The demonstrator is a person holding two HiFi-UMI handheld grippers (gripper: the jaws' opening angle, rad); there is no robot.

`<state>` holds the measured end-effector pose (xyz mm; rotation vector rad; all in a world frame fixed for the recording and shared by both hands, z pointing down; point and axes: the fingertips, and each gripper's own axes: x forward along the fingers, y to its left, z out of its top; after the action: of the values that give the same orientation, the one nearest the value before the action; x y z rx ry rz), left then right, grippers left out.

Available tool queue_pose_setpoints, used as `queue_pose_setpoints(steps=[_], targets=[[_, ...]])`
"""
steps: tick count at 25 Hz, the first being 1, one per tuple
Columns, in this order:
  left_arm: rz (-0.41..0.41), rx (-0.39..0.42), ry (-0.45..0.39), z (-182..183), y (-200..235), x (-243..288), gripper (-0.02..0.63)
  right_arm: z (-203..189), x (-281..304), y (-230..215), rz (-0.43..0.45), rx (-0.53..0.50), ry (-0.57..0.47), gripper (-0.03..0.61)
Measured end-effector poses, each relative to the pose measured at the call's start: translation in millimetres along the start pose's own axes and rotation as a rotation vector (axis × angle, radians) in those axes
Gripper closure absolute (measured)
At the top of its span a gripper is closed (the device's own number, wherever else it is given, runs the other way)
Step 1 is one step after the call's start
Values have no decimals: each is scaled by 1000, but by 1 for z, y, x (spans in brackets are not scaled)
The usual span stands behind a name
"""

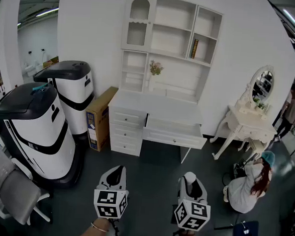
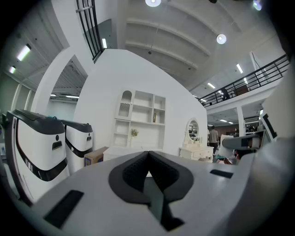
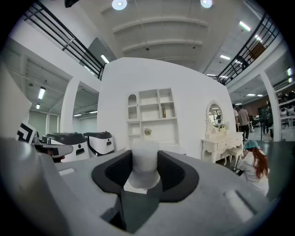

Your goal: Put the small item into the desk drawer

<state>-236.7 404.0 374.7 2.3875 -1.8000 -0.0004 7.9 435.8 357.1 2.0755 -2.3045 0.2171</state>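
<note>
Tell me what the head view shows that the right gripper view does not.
Only the head view: the open desk drawer and the grey chair. Only the right gripper view: ceiling lamps and a balcony railing. Both: the shelf unit, the mirror table, the crouching person, and the small white item clamped in the right gripper.

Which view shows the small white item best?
The right gripper view: the small white item sits close-up, clamped by the right gripper. The head view shows only its top; the left gripper view misses it.
</note>
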Motion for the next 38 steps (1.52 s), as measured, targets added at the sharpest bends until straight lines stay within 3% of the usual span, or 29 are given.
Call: queue_pose_setpoints(steps=[18, 29, 38], targets=[[-39, 17, 12, 2, 48, 19, 609, -7, 26, 42, -14, 19, -3, 410], [-87, 17, 51, -16, 47, 56, 609, -25, 44, 27, -68, 37, 26, 410], [-65, -4, 57, -13, 48, 127, 609, -11, 116, -1, -50, 28, 25, 410]])
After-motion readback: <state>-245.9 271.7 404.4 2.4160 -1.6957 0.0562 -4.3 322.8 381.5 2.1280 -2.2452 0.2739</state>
